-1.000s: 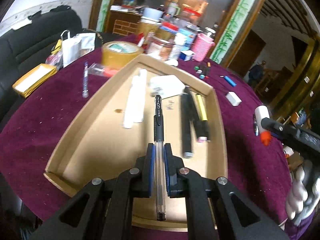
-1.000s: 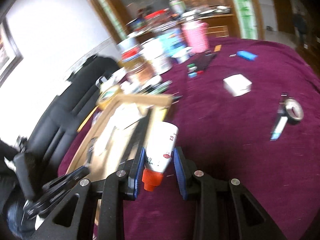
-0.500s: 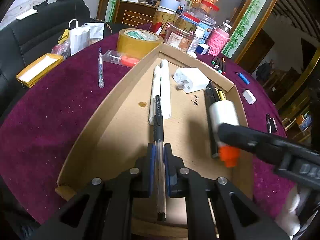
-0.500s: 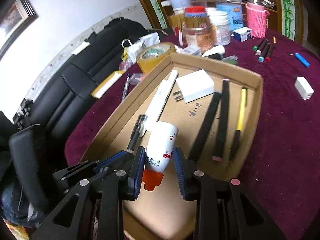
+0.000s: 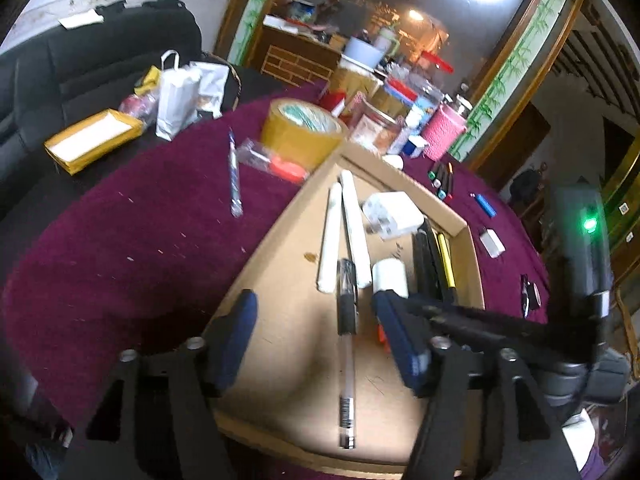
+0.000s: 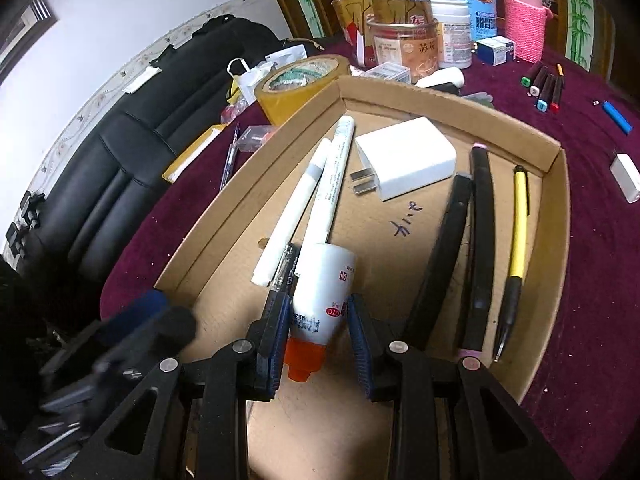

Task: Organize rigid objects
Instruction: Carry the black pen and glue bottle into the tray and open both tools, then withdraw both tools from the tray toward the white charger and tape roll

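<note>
Now my left tool (image 5: pixel 320 340) is opening its jaws over the cardboard tray (image 6: pixel 560 240) on the table (image 5: pixel 120 260), and the black-grip pen (image 5: pixel 346 336) lies loose between them, no pad touching it. The pen's long axis runs straight away from me, toward the tray's far corner, alongside two white markers (image 6: pixel 320 184). My right tool (image 6: pixel 318 332) stands clenched on a white bottle (image 6: pixel 320 296), orange cap pointing back at me, just right of the pen. The coming move, I judge, is lowering that bottle parallel to the pen, into the bare strip between it and the black markers (image 6: pixel 460 248) by the tray's right edge.
</note>
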A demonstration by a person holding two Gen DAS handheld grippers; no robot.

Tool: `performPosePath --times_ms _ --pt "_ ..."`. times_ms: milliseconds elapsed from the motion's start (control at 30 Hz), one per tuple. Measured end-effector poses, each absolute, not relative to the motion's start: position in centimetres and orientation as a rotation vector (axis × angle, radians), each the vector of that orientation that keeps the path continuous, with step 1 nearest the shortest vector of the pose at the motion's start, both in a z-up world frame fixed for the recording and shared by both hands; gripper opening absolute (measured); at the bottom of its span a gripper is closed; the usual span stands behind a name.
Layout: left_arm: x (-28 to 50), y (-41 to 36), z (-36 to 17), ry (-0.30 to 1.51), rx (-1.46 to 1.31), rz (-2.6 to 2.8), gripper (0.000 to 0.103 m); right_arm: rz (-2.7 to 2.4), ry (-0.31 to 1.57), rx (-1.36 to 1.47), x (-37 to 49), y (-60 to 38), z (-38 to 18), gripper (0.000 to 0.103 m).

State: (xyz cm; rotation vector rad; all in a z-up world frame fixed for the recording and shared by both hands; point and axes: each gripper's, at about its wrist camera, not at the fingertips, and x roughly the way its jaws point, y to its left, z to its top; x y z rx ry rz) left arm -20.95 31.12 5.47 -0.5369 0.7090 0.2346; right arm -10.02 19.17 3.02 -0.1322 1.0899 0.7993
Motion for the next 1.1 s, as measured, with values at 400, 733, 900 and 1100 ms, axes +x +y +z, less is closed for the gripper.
performPosePath --times_ms 400,733,900,1100 --pt "-21.8 30.7 7.7 0.664 -0.421 0.367 0.074 0.826 1.052 -0.112 -10.6 18.8 4.1 0.042" --pt "-22.1 29.3 8.4 0.677 -0.373 0.400 0.074 0.832 0.987 -0.079 -11.5 16.2 5.7 0.044" --pt "-22.1 27.8 9.0 0.679 -0.333 0.394 0.074 0.824 0.970 -0.047 -11.6 14.2 6.1 0.049" --pt "-21.8 25.4 9.7 0.687 -0.279 0.374 0.074 0.793 0.938 -0.004 -11.5 10.8 6.8 0.052"
